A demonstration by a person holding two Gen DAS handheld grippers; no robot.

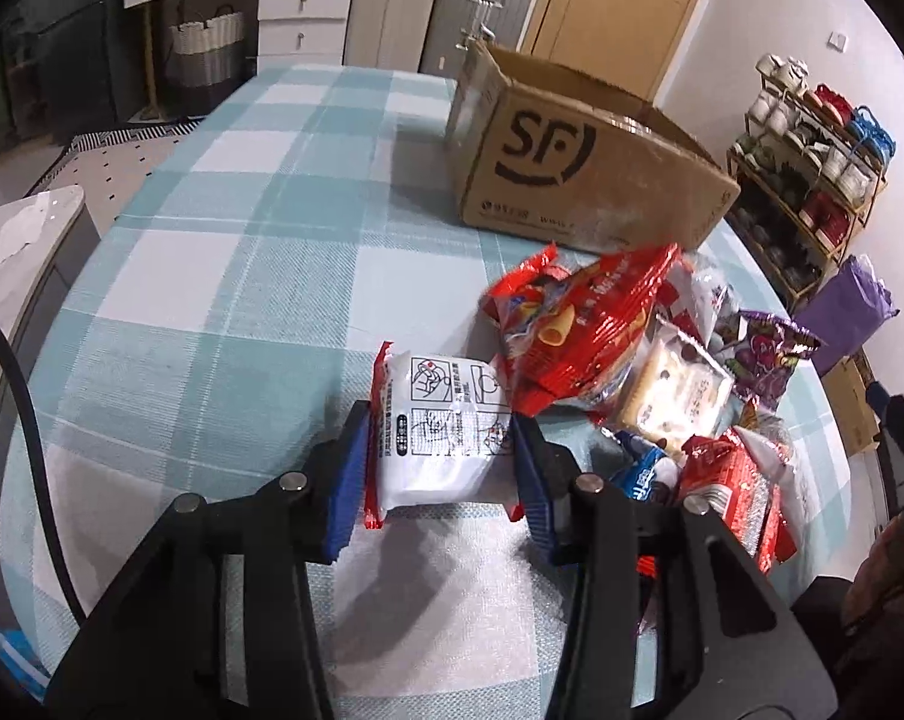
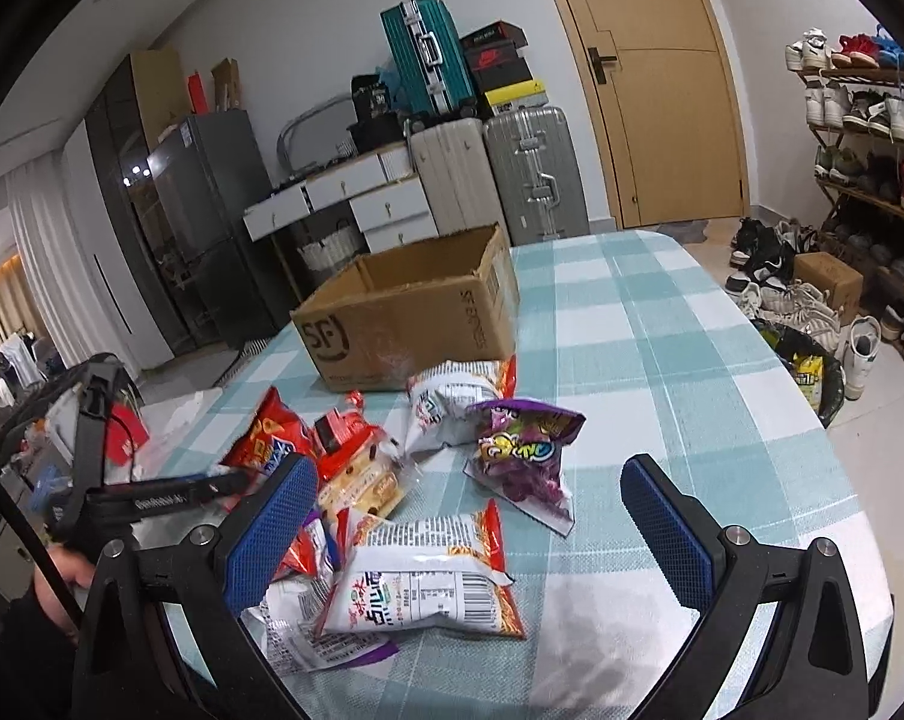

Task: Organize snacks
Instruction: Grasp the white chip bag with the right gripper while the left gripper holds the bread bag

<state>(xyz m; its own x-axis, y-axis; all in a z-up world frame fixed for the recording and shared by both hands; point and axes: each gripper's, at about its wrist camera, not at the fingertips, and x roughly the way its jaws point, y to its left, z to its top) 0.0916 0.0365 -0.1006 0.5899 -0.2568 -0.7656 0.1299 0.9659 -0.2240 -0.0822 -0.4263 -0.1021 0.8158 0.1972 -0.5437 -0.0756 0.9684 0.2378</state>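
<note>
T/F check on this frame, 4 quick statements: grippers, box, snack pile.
1. The left hand-held gripper is shut on a white packet. True.
2. The right hand-held gripper holds the purple bag. False: it is open and holds nothing; the bag lies on the table.
3. The cardboard box stands open at the top. True.
4. The snacks are already in the box. False: they lie piled on the table in front of it.
</note>
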